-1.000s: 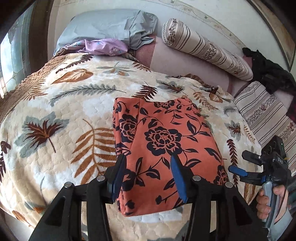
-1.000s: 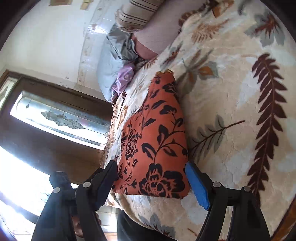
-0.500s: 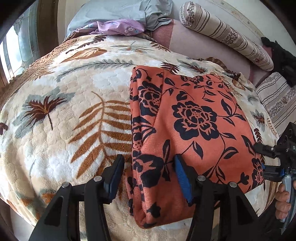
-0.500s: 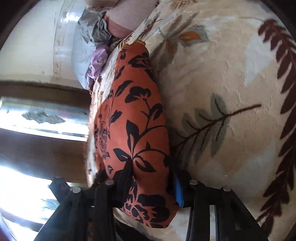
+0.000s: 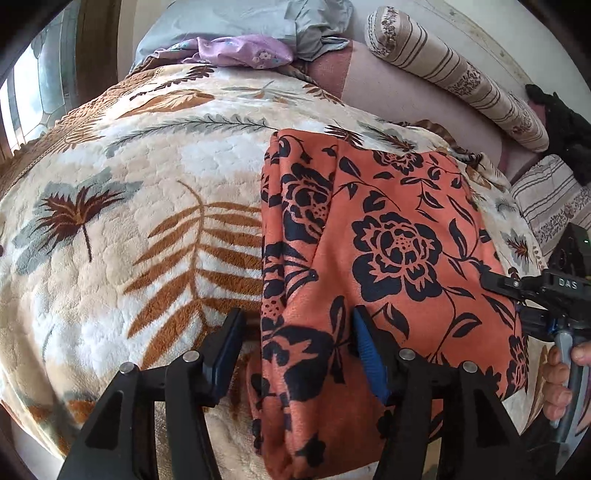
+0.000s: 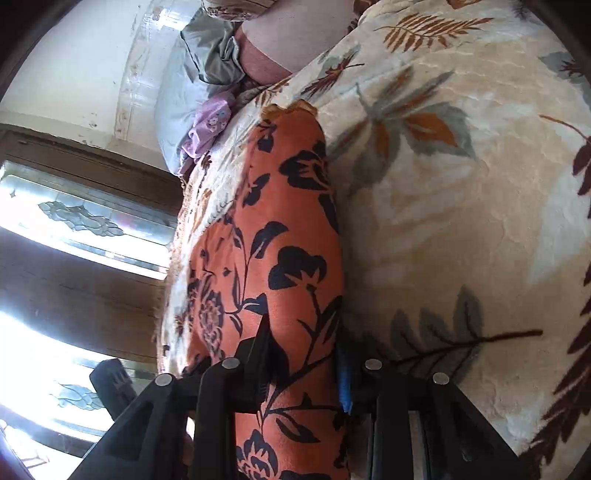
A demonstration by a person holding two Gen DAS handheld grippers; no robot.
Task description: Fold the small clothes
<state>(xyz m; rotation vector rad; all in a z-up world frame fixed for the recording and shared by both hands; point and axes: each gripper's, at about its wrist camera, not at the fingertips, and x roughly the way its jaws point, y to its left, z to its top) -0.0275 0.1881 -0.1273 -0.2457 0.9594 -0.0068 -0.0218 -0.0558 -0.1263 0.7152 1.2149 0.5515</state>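
Orange floral garment, folded, lies at the bed's near edge, long axis running away from both grippers; right gripper pinches its near right corner; left gripper, jaws spread, straddles its near left edge.

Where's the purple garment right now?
In the left wrist view the purple floral garment lies at the head of the bed, top centre, against the grey pillow, beyond the leaf-print blanket and well clear of the orange floral cloth.

Leaf-print blanket covers bed; leaded window glows beside pale wall.
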